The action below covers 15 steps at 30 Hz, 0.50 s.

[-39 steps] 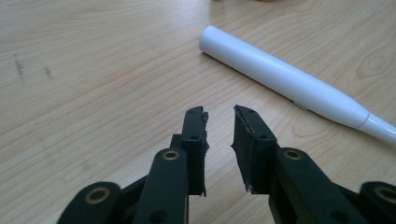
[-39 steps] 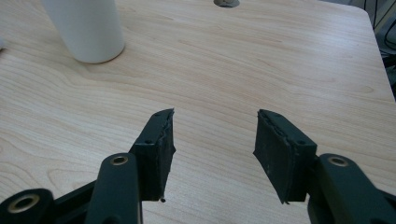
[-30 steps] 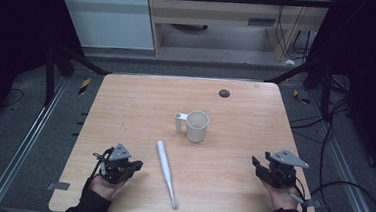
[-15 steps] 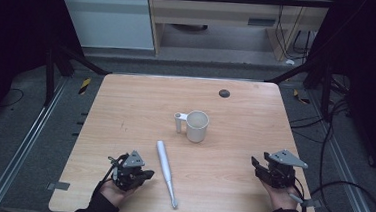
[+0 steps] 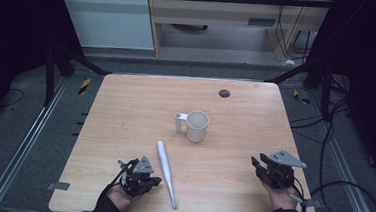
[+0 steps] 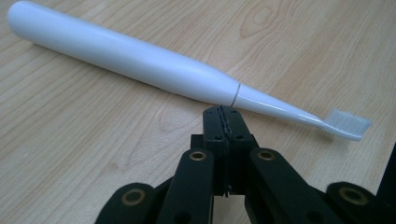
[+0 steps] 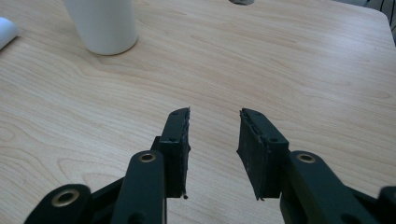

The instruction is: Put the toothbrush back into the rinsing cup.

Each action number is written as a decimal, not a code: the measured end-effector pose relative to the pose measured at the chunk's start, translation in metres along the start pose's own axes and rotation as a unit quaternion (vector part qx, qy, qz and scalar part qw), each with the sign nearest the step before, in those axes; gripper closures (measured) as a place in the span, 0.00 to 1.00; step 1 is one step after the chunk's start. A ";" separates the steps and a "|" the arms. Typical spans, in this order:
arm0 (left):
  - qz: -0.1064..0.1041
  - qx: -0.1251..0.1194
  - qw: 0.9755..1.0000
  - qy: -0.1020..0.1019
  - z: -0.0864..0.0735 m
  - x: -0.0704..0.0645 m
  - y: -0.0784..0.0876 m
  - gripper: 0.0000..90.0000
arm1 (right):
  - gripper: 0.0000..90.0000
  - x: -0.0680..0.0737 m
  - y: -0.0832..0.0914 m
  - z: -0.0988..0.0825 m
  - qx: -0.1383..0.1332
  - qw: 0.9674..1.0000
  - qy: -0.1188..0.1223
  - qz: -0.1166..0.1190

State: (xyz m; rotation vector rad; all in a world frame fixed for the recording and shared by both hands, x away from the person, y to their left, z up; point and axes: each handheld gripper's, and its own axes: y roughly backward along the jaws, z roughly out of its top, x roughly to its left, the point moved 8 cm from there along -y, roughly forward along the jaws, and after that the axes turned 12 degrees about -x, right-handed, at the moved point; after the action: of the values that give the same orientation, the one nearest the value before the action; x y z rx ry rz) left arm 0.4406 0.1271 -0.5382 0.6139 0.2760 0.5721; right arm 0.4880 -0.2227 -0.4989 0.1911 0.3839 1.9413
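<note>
Nothing is grasped yet: your left gripper (image 6: 222, 109), clenched empty, sits just beside the toothbrush (image 6: 140, 63); your right gripper (image 7: 215, 116), jaws just narrowing on nothing, waits apart from the cup (image 5: 196, 126).

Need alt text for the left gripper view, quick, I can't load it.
A white electric toothbrush lies on the wooden table, handle at upper left, bristles at right. The left claw rises from the bottom edge, jaws shut together with nothing between them, tips just short of the brush's neck.
</note>
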 end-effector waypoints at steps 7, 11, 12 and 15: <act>-0.014 0.008 1.000 -0.008 -0.001 -0.008 -0.005 0.99 | 0.72 0.000 -0.001 -0.001 0.004 1.000 0.002 0.000; -0.019 0.012 1.000 -0.011 -0.001 -0.011 -0.009 0.99 | 0.71 0.000 -0.001 -0.001 0.005 1.000 0.001 0.000; -0.020 0.014 1.000 -0.012 -0.001 -0.012 -0.009 0.99 | 0.71 0.000 -0.001 -0.001 0.006 1.000 0.001 0.000; -0.022 0.015 1.000 -0.015 0.000 -0.015 -0.011 0.99 | 0.71 0.000 -0.001 -0.001 0.005 1.000 0.002 0.001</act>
State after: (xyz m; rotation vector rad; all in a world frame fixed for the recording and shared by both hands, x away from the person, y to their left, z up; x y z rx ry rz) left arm 0.4331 0.1108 -0.5438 0.6429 0.2693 0.5170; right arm 0.4886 -0.2224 -0.5006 0.1954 0.3965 1.9411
